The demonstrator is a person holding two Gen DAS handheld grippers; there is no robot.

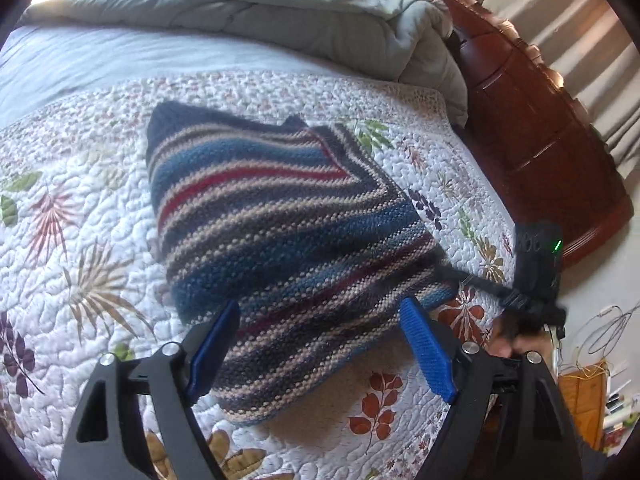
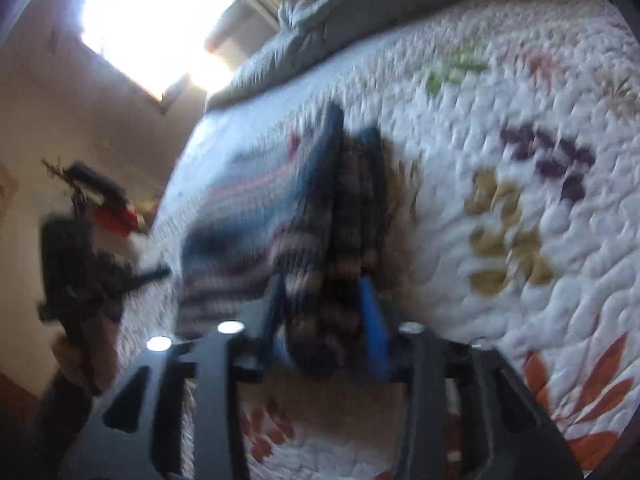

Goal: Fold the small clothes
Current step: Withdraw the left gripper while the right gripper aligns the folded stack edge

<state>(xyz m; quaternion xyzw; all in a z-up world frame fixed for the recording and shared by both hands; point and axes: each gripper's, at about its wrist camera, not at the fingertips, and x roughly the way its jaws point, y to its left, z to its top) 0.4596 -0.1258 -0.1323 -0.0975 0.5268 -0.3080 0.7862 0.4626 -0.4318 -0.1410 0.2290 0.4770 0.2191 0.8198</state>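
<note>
Quilt (image 1: 80, 240) | sweater (image 1: 280, 220) corner in right tongs (image 2: 340, 240); left tongs (image 1: 320, 344) spread

The left gripper (image 1: 320, 344) has black angular arms with triangular cutouts, 4 silver screws and 2 ribbed blue pads (image 1: 426, 350). The right gripper (image 2: 328, 320) matches (blurred), with blue pads (image 2: 374, 332).

A bed (image 1: 60, 60) carries a white floral quilt (image 1: 80, 240). A striped knitted sweater (image 1: 280, 220) lies folded on the quilt's middle. Beyond the sweater, a crumpled grey comforter (image 1: 300, 12) rests against the wooden footboard (image 1: 540, 120).
</note>
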